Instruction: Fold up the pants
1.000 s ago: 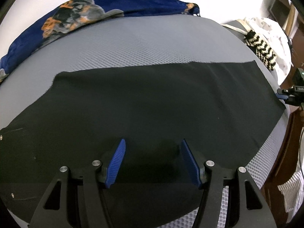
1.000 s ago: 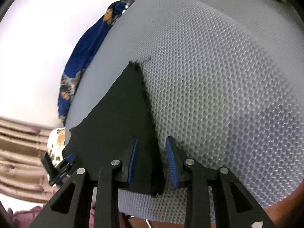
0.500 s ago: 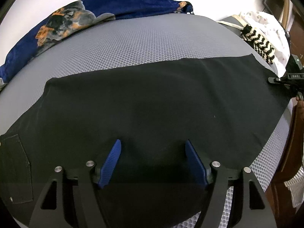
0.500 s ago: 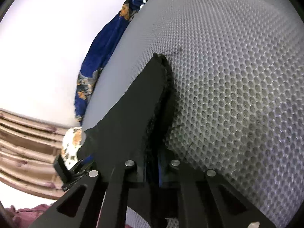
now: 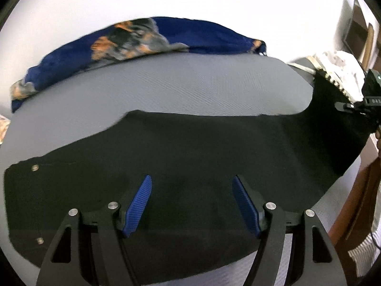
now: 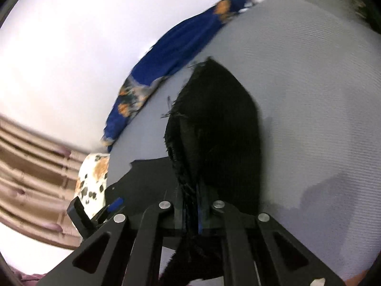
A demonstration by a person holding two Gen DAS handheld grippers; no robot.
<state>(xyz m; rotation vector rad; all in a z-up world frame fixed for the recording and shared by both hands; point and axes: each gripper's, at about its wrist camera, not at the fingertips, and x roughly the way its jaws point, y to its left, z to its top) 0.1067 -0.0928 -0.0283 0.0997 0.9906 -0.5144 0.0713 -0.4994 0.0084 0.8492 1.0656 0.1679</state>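
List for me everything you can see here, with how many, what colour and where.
pants: one, black, spread across the grey surface, one end lifted and pinched at the right
mesh surface: one, grey, under the pants
patterned cloth: one, dark blue with orange and grey, along the far edge by the white wall
spotted cloth: one, white with orange and black spots, at the left end of the surface
curtain: one, brown striped, far left
left tongs: one, black with blue pads, open above the pants
right tongs: one, black, shut on the frayed pants end
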